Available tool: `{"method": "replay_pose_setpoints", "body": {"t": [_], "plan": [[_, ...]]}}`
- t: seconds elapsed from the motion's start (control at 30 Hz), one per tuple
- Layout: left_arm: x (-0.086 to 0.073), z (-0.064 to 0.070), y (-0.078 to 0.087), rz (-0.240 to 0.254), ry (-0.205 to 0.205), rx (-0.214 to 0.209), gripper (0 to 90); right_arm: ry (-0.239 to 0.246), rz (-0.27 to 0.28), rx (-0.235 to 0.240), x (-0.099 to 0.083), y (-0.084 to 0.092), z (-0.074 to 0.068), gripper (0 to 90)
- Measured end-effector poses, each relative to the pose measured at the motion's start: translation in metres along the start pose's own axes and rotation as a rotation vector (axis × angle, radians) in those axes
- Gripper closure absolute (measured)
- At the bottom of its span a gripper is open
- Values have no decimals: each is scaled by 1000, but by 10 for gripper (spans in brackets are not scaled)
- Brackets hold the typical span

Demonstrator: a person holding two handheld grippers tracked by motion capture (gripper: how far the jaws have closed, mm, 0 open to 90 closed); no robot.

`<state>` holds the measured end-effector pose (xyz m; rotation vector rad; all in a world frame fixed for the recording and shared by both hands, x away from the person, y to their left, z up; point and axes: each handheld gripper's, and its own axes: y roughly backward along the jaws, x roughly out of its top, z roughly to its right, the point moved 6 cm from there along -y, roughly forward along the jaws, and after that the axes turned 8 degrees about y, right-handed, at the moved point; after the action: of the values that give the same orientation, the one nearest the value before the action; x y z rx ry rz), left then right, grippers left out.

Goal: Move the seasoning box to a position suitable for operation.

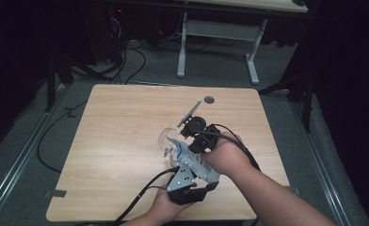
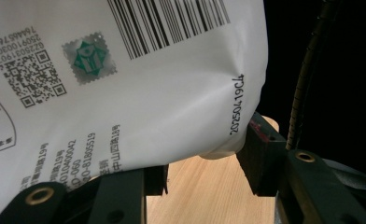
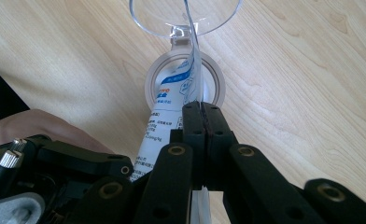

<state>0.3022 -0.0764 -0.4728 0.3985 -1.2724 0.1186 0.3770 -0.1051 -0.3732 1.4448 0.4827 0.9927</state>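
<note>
A white pouch (image 2: 139, 102) with blue print, a barcode and a QR code is held between both grippers over the table's near middle. My left gripper (image 2: 202, 172) grips its lower end, one jaw on each side. My right gripper (image 3: 203, 109) is shut on the pouch's thin edge (image 3: 190, 70), which runs up to the bowl of a clear stemmed glass (image 3: 218, 18). The glass's round foot (image 3: 216, 88) rests on the wood. From above, the glass (image 1: 165, 137) stands just left of the pouch (image 1: 181, 151), with the left gripper (image 1: 188, 164) below it and the right gripper (image 1: 186, 141) beside it.
The wooden table (image 1: 116, 141) has a small dark round hole (image 1: 209, 99) near its far edge. Black cables (image 1: 140, 197) trail off the near edge. Beyond the table stand a white desk frame (image 1: 218, 33) and floor cables (image 1: 126, 61).
</note>
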Motion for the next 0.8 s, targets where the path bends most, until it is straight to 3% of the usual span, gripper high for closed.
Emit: {"method": "replay_pose_setpoints", "body": {"t": [0.8], "plan": [[1, -1, 0, 4, 0, 1, 577, 0, 7, -3, 1, -2, -1, 900]]}}
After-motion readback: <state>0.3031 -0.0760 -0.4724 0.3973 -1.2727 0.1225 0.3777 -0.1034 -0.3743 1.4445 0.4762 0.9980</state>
